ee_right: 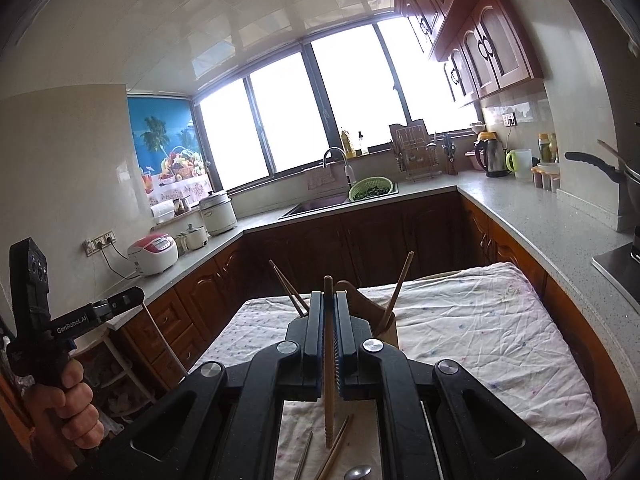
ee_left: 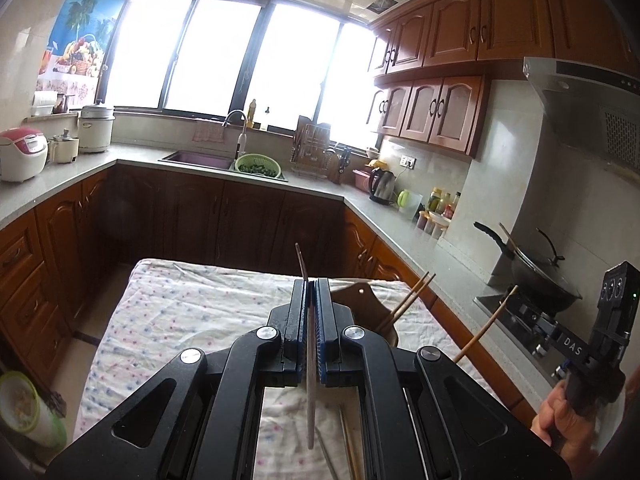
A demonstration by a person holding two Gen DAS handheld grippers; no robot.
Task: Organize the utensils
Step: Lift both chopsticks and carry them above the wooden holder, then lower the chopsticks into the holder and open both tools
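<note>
My left gripper (ee_left: 312, 286) is shut on a thin grey flat utensil (ee_left: 309, 400), seen edge-on and held upright above the cloth-covered table (ee_left: 180, 312). My right gripper (ee_right: 329, 298) is shut on a wooden chopstick (ee_right: 328, 400), also upright. Just beyond both grippers stands a wooden holder (ee_right: 370, 304) with a few chopsticks (ee_right: 400, 284) leaning out of it; the same holder (ee_left: 356, 300) shows partly behind the left fingers. The right gripper (ee_left: 520, 304) appears at the right edge of the left wrist view, the left gripper (ee_right: 132, 296) at the left edge of the right wrist view.
Loose chopsticks (ee_right: 336, 448) and a spoon (ee_right: 358, 472) lie on the cloth below the grippers. A wok (ee_left: 540, 276) sits on the stove to the right. Counters with a sink (ee_left: 196, 158), rice cookers (ee_left: 20, 154) and a kettle (ee_left: 382, 186) ring the room.
</note>
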